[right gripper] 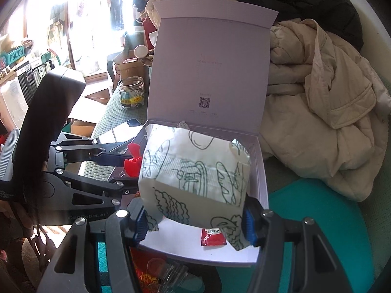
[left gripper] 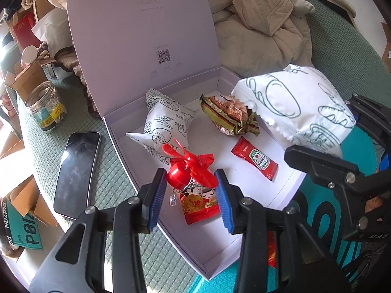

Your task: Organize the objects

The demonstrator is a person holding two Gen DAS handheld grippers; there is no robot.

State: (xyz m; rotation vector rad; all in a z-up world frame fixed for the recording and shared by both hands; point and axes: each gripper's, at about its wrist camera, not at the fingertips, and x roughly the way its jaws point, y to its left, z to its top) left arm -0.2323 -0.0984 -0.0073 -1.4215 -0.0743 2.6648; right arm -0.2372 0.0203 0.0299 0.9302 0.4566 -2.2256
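A pale lilac cardboard box with its hinged lid standing open lies on a green textured cushion surface, and everything is placed against it. Above the box's right edge, the right hand-held gripper clamps a puffy white snack packet printed with green bread drawings, its blue pads pressing the packet's lower corners; the same packet shows in the left wrist view, held clear of the box floor. Over the box's near-left corner, the left hand-held gripper is closed partway around a small red plastic fan with a round body, with its blue pads on either side of the fan. Inside the box lie a white pillow packet with black fruit and grain drawings, a gold and red foil-wrapped sweet, a red Heinz ketchup sachet and, beneath the fan, a red packet with cartoon faces. Left of the box rest a black smartphone lying face up and a clear glass jar. Behind the box a beige quilted jacket is heaped.
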